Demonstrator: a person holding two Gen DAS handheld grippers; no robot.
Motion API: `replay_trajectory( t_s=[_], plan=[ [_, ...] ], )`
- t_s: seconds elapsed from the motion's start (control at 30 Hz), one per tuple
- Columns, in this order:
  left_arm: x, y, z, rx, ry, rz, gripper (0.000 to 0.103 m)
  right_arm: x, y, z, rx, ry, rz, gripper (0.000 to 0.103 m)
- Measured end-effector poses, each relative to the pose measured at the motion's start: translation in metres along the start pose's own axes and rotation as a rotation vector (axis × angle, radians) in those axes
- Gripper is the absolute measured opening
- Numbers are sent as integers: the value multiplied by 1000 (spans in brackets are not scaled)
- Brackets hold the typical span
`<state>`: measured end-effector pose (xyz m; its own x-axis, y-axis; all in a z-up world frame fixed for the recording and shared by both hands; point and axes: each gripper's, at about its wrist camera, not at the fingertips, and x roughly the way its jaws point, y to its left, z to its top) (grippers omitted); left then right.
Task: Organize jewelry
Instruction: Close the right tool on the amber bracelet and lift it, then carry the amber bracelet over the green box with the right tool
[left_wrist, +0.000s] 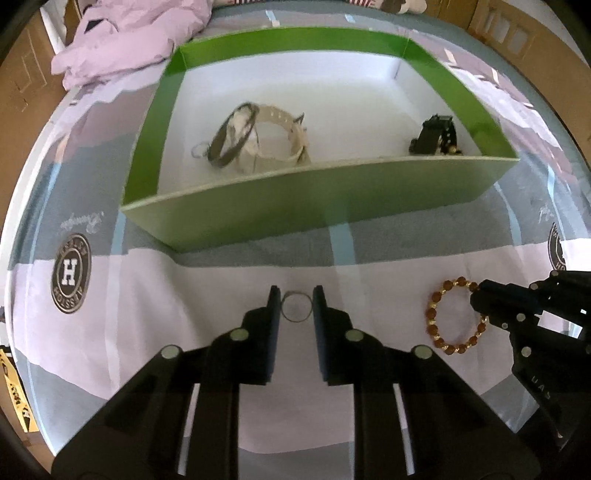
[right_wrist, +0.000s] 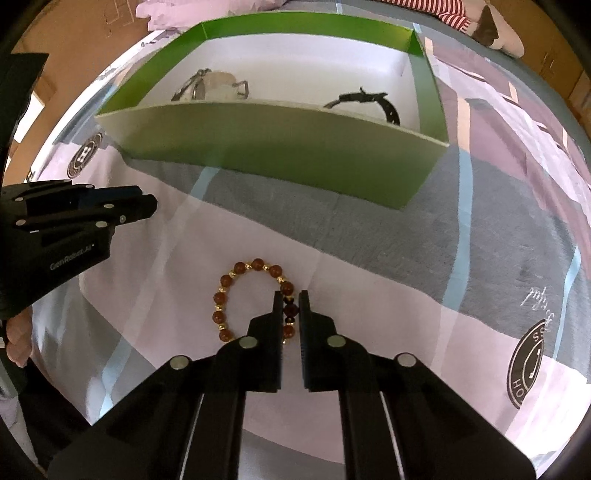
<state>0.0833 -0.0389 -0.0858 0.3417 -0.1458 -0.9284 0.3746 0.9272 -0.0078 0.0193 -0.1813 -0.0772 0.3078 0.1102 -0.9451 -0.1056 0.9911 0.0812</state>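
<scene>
My left gripper (left_wrist: 296, 295) has its two black fingers pressed on a thin round metal ring (left_wrist: 296, 307) lying on the patchwork bedsheet (left_wrist: 184, 295). My right gripper (right_wrist: 291, 299) is squeezed onto the brown bead bracelet with gold spacers (right_wrist: 236, 295). The green cardboard box (left_wrist: 295, 206) sits just behind, with watches inside.

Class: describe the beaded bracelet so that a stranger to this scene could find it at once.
Start at the green box on the patterned bedsheet. On the pale patch before it lies the beaded bracelet, with the right claw pinching its side. Alone here it has brown beads with gold spacers.
</scene>
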Motion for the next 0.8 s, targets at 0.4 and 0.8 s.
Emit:
replay_trajectory(
  t_s=[0.4,0.8],
  plan=[
    [-24,-5,7,7,-92,25,17,-30,8,-1,-51,-110,-10,8],
    [-62,3,17,-13,-240,37,17,-87,21,3,-107,-387,-33,7]
  ],
)
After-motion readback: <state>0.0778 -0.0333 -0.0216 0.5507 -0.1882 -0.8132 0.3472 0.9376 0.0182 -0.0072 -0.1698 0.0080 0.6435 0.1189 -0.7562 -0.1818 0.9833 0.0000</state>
